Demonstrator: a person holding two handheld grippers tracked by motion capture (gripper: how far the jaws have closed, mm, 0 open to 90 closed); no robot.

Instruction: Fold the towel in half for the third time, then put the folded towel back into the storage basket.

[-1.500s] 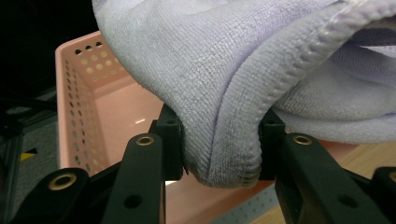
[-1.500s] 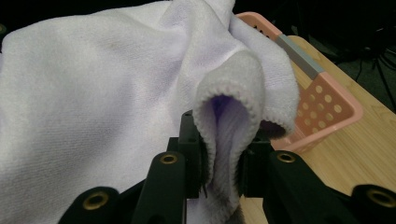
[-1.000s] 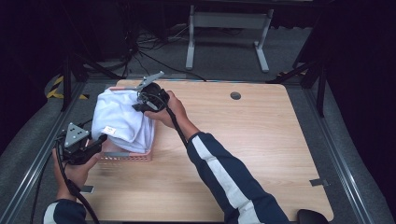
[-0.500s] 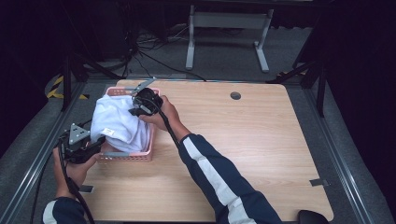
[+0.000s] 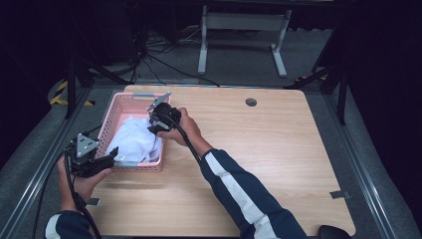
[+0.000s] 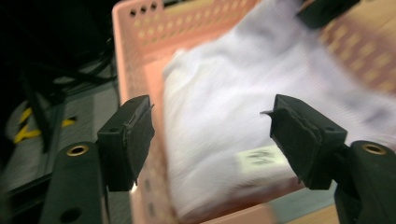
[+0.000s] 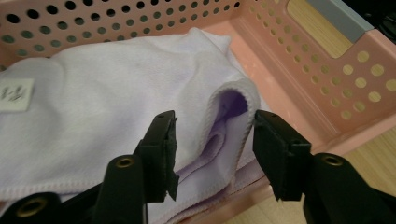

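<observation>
In the high view, a pink basket point(image 5: 110, 119) is seen on the left part of the wooden table point(image 5: 278, 164), and a folded white towel point(image 5: 133, 142) is lying inside it. The right gripper point(image 5: 155, 123) is held at the right wall of the basket, over the far right corner of the towel. The left gripper point(image 5: 110, 157) is kept just outside the near left corner of the basket.

In the left gripper view, the jaws are spread wide and nothing is held between them. The towel point(image 6: 233, 121) is seen beyond them with its small label point(image 6: 259, 157) near the front wall of the basket point(image 6: 135, 60). The picture is blurred, so finer detail cannot be told.

In the right gripper view, the jaws are parted and the hemmed fold point(image 7: 229, 116) of the towel stands between them, but it is not clear whether the cloth is pinched or only loosely enclosed. The step is judged to be the settling of the towel into the basket point(image 7: 327, 74). It would be done well if the fold is pushed down flat below the rim before the jaws are drawn out, so that no hem is dragged up with them.
</observation>
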